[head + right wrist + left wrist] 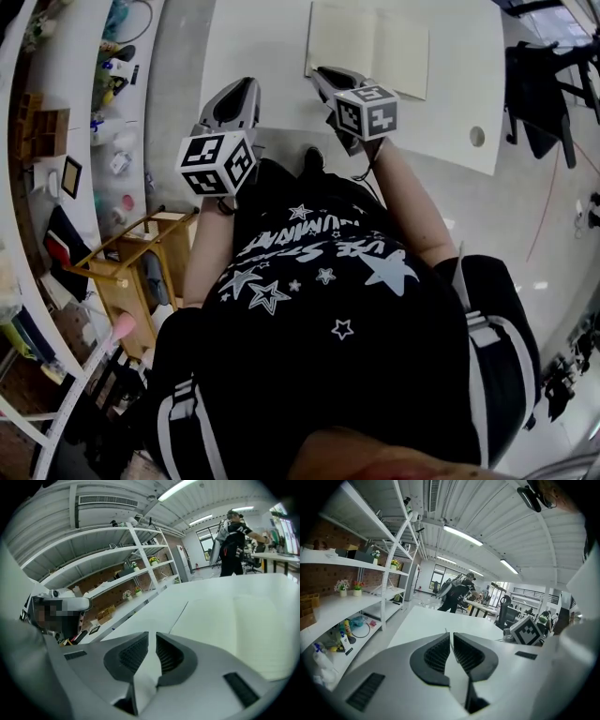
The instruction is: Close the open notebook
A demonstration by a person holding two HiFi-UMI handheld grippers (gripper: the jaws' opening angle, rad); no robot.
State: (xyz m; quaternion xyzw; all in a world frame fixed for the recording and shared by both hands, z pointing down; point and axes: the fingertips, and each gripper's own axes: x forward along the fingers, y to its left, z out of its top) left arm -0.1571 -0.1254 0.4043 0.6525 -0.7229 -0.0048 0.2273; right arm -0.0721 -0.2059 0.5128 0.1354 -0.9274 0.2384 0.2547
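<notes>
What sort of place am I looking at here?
Likely a shared workshop or lab: long white shelves of supplies, a big white worktable with an open notebook, strip lights overhead.

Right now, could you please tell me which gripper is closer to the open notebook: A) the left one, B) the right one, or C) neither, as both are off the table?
B: the right gripper is at the notebook's near corner, while the left gripper is farther aside.
</notes>
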